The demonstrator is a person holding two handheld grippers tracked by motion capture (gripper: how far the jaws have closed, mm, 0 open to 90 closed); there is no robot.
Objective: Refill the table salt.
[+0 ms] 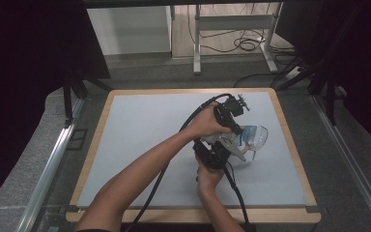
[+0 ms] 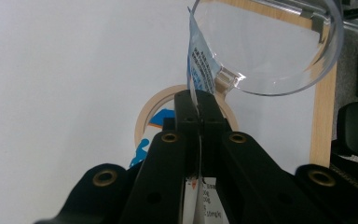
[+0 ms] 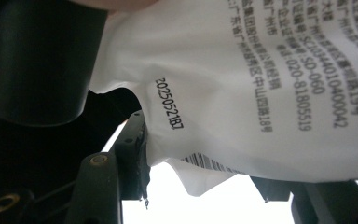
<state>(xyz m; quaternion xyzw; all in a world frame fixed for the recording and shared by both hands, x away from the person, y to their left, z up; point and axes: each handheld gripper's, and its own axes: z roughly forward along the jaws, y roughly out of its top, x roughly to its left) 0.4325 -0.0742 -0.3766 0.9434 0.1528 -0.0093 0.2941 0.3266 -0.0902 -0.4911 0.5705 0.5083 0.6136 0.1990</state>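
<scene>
Sachet (image 2: 200,65) sits pinched in my left gripper (image 2: 198,100), just near of the cup (image 2: 279,70). My right gripper (image 3: 200,186) holds its other end, jaws half-wide.

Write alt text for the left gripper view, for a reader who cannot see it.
The left claw is shut on the thin edge of a printed white-and-blue packet, held up over a pale table. A clear plastic cup sits just beyond the packet's top, and a roll of tape lies flat on the table behind the jaws.
</scene>
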